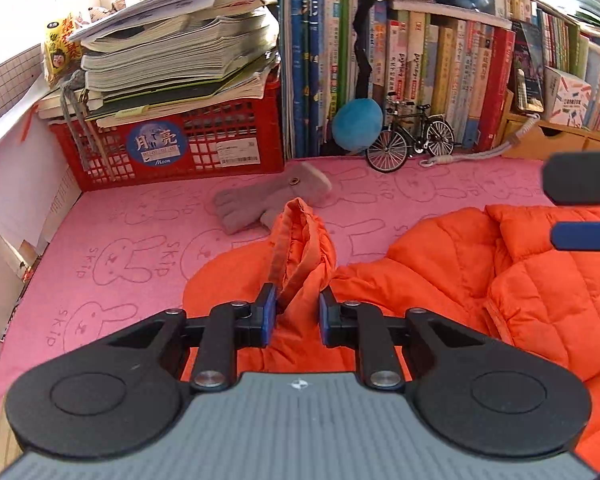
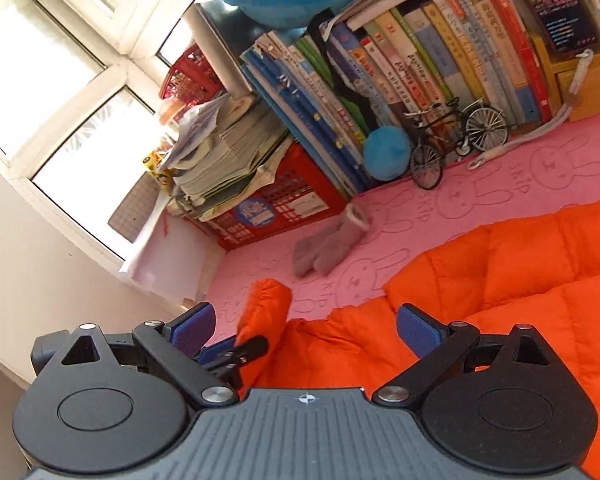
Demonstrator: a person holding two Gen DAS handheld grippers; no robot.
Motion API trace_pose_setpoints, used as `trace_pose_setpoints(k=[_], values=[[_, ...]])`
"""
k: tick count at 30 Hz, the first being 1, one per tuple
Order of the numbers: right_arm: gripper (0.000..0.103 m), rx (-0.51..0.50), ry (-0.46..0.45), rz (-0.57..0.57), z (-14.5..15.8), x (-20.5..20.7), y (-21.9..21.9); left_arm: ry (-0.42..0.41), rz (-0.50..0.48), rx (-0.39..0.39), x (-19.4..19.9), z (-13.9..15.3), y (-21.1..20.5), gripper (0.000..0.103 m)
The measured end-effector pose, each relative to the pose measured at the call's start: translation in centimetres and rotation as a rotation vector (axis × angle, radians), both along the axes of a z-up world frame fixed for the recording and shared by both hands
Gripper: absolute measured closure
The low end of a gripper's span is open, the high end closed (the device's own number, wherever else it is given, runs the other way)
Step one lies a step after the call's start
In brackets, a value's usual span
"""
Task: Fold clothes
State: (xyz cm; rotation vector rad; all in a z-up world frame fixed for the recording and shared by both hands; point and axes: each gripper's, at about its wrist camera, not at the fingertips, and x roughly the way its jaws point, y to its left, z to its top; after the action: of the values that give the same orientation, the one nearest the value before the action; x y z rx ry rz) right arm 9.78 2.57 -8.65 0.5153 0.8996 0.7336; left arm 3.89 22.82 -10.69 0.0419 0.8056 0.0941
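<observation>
On the pink bunny-print mat (image 1: 112, 216) lies our orange puffer jacket (image 1: 480, 280), spread to the right w/ one sleeve (image 1: 300, 248) pulled up into a ridge toward the left. Our left gripper (image 1: 297, 310) has that sleeve between its blue pads, jaws narrowed around the fabric, cuff sticking up beyond the tips; whether the pads really bite we can't tell, prob. a light pinch. Our right gripper (image 2: 304, 330) hangs over the jacket's edge, jaws wide apart, nothing in them.

Judging by this, we're mid sleeve-fold. To do it well: get a firm pinch near the cuff, lift just enough to clear the body, carry the sleeve across the chest & lay it flat, while the right side pins the shoulder so the body doesn't drag. Puffy fill springs back, so press down after.

Jacket looks quilted, slick, bulky, rumpled, not yet a neat stack.

Nearby: a grey glove (image 1: 268, 200) just beyond the cuff, a red crate (image 1: 236, 152) w/ stacked papers, a toy bicycle (image 1: 410, 136), books behind.
</observation>
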Motion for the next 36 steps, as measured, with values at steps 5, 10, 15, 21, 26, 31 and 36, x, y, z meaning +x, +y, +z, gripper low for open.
trace_pose_setpoints(k=[5, 10, 15, 21, 26, 31, 36], values=[[0.005, -0.087, 0.147, 0.225, -1.9, 4.0, 6.6, 0.009, -0.059, 0.022, -0.6, -0.4, -2.2, 0.082], [0.024, -0.13, 0.239, 0.316, -3.8, 5.5, 10.3, -0.003, -0.101, 0.041, -1.3, -0.3, -3.7, 0.081], [0.087, -0.136, 0.301, 0.229, -4.4, 5.6, 8.4, -0.032, -0.122, 0.006, -2.5, 1.4, -3.7, 0.08], [0.094, -0.164, 0.21, -0.008, -1.4, 4.5, -0.3, -0.105, -0.076, -0.079, -4.6, 5.0, -1.9, 0.073], [0.094, -0.255, 0.095, -0.225, 2.2, 2.5, -8.5, -0.108, -0.013, -0.051, -4.3, 5.5, -1.0, 0.069], [0.094, -0.389, 0.05, -0.341, 2.7, 0.6, -13.5, -0.042, -0.011, -0.017, -2.7, 3.7, -1.7, 0.069], [0.094, -0.53, 0.042, -0.407, 1.7, -0.8, -17.0, -0.003, -0.066, 0.06, -1.7, 1.7, -4.3, 0.066]])
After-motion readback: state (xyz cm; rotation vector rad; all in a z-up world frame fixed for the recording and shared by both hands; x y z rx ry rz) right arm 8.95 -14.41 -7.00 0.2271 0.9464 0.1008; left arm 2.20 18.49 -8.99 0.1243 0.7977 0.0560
